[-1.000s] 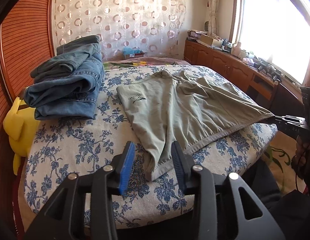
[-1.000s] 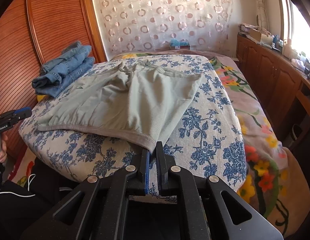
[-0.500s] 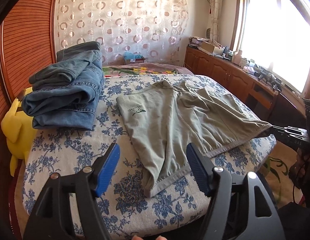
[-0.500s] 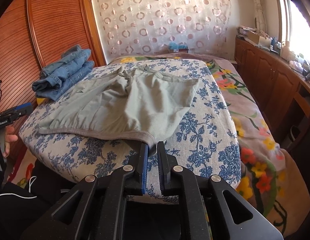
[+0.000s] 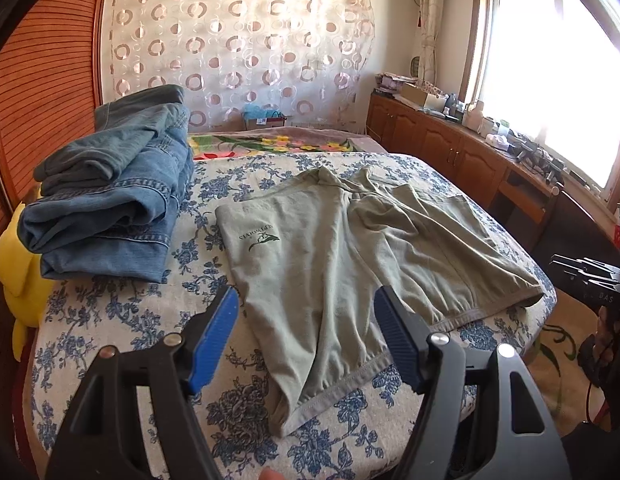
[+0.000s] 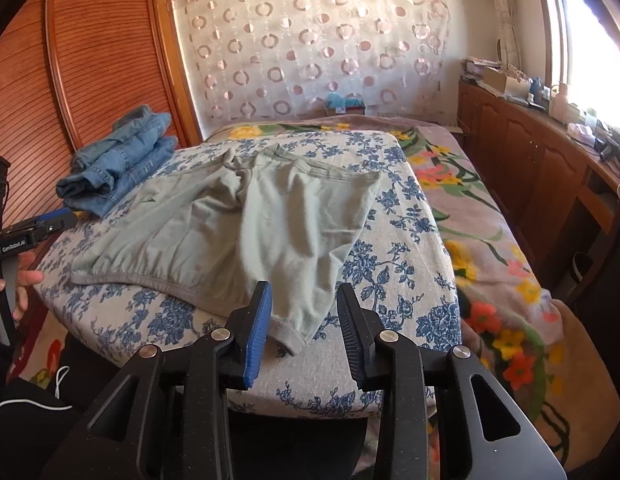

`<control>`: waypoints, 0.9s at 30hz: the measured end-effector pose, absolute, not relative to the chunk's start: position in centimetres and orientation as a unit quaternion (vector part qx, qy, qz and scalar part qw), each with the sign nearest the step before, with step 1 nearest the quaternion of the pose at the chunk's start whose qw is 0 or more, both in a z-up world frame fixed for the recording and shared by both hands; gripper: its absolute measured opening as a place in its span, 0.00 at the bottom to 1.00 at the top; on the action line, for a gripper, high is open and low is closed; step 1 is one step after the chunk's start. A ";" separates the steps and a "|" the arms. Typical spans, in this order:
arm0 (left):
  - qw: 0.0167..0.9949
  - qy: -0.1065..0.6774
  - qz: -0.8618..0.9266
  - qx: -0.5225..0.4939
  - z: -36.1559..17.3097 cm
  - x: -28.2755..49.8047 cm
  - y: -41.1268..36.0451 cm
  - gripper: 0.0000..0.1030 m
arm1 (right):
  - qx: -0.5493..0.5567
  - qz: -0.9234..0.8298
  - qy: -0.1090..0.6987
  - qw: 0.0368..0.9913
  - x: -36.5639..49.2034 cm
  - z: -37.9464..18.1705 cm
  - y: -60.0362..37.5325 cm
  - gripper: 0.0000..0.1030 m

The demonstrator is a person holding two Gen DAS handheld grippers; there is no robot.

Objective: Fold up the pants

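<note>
Grey-green shorts (image 5: 330, 264) lie spread flat on the blue-flowered bedspread (image 5: 122, 320), waistband along the near edge and a small dark logo on one leg. My left gripper (image 5: 305, 300) stands open just short of one waistband corner, with nothing pressed between its blue pads. In the right wrist view the shorts (image 6: 238, 232) reach down to my right gripper (image 6: 304, 292). Its jaws are opening, and the other waistband corner lies loose on the bed between them, untouched by the pads. Each gripper shows in the other's view: the right gripper (image 5: 582, 276), the left gripper (image 6: 42, 224).
A stack of folded jeans (image 5: 110, 200) sits at the bed's far left, with a yellow plush toy (image 5: 18, 280) beside it. Slatted wooden doors (image 6: 90, 60) stand on the left. Wooden cabinets (image 5: 450, 152) run under the window. A flowered blanket (image 6: 470, 220) covers the bed's right side.
The right jaws went from shut on the waistband corner to apart, and the corner dropped onto the bed. The left jaws widened and that gripper drew back a little.
</note>
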State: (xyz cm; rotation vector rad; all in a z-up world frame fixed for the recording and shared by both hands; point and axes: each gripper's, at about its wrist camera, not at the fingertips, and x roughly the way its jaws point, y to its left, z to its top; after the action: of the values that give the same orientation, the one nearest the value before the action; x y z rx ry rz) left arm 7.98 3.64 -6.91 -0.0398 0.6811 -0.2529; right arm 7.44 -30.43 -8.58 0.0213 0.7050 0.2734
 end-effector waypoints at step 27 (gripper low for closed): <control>0.924 0.358 -0.133 0.007 -9.5 9.9 0.8 0.68 | 0.019 0.139 0.405 0.904 9.2 -13.0 -29.5 0.19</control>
State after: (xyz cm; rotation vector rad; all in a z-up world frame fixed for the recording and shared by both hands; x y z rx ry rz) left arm 9.89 0.75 -9.51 0.0151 0.7348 -0.2732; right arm 9.22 -29.49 -12.98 0.0386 0.8362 0.2881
